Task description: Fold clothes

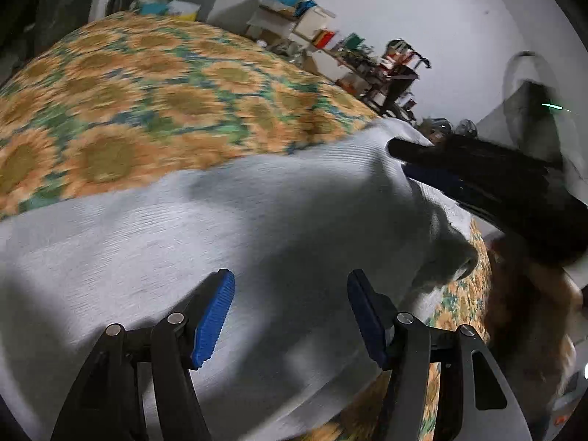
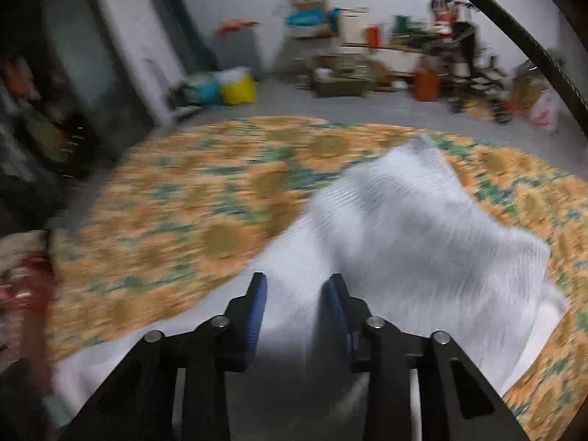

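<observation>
White garment [image 1: 220, 213] spread flat on a sunflower-print bedspread [image 1: 147, 84], apparently laid out so that it can be folded. At left, the left gripper [image 1: 290, 316] hovers over the cloth, jaws apart and empty. At right, the right gripper [image 2: 296, 312] is half closed; the cloth lies between its pads [image 2: 257, 316], but blur hides whether they pinch it.

no readable text, labels or signs
</observation>
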The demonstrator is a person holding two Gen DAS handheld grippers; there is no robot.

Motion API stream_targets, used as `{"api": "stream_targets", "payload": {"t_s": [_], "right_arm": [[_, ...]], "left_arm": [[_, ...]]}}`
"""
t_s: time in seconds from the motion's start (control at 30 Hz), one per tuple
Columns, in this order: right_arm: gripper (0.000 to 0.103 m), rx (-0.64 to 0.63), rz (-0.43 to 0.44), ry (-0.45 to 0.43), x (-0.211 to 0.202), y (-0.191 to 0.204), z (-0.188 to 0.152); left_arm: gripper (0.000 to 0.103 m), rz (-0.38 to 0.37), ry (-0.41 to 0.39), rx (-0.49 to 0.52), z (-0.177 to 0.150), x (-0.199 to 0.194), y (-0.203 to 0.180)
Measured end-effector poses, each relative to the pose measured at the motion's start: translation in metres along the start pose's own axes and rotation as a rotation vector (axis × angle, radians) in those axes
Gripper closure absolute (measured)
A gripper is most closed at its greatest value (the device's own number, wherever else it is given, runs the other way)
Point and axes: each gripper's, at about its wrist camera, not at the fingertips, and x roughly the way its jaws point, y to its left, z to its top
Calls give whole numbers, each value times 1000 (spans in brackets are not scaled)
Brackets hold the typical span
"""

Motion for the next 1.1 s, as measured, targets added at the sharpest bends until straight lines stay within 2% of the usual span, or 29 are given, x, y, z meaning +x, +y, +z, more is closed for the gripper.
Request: {"api": "stream_targets", "payload": {"t_s": [0.03, 0.07, 0.13, 0.17, 0.2, 0.23, 0.27, 0.33, 0.37, 0.47, 0.5, 0.53, 0.57, 0.63, 0.67, 0.73, 0.83, 0.87, 0.9, 0.93, 1.0, 1.03, 1.07, 1.1], "right_arm": [[94, 48, -8, 11, 7, -9, 4], [103, 126, 14, 19, 14, -23, 5], [103, 343, 140, 12, 18, -58, 3], [103, 409, 179, 4, 17, -69, -1], [103, 425, 182, -13, 11, -68, -6], [94, 361, 148, -30, 0, -54, -11], [72, 274, 120, -42, -8, -38, -16], [45, 47, 135, -56, -27, 5, -42], [41, -62, 142, -61, -35, 25, -55], [42, -126, 93, -1, -31, 33, -99], [44, -132, 80, -2, -31, 31, -112], [48, -152, 64, -50, -36, 29, -120], [48, -163, 39, -56, -44, 29, -128], [48, -134, 86, -6, -65, 26, -136], [50, -114, 125, -5, -72, 20, -137], [49, -67, 75, -79, -86, 4, -124], [43, 86, 21, -211, -103, -32, -94], [35, 135, 68, -212, -101, -45, -85], [33, 179, 93, -193, -92, -58, -75], [33, 209, 69, -161, -81, -67, -71], [31, 239, -88, -48, -49, -80, -69], [18, 277, -87, -35, -39, -87, -75], [17, 314, -86, -24, -31, -93, -81], [17, 327, -62, -38, -40, -90, -88]], "left_arm": [[39, 9, 7, -11, -1, -6, 9], [39, 17, 14, -23, -1, -12, 17], [39, -5, 30, -79, -3, -23, 34], [39, -13, 37, -96, -5, -26, 38], [39, -15, 38, -96, -7, -26, 39], [39, -16, 39, -92, -9, -27, 39], [39, -8, 33, -78, -10, -25, 38], [39, 22, 21, -34, -14, -24, 31], [39, 35, 19, -17, -16, -24, 29], [39, 40, 20, 5, -24, -27, 28], [39, 32, 20, 3, -28, -30, 30], [39, 20, 19, -9, -31, -34, 33], [39, 14, 21, -22, -33, -37, 36], [39, 8, 25, -39, -36, -43, 40], [39, 8, 25, -40, -38, -48, 41], [39, 32, 16, -50, -40, -58, 47], [39, 104, 8, -80, -40, -68, 58], [39, 126, 13, -98, -41, -69, 65], [39, 147, 19, -118, -43, -68, 73], [39, 168, 24, -137, -45, -68, 81], [38, 121, -5, -138, -49, -73, 89], [38, 106, -13, -134, -51, -74, 90], [38, 95, -17, -130, -52, -75, 91], [38, 81, -25, -129, -53, -76, 93]]}}
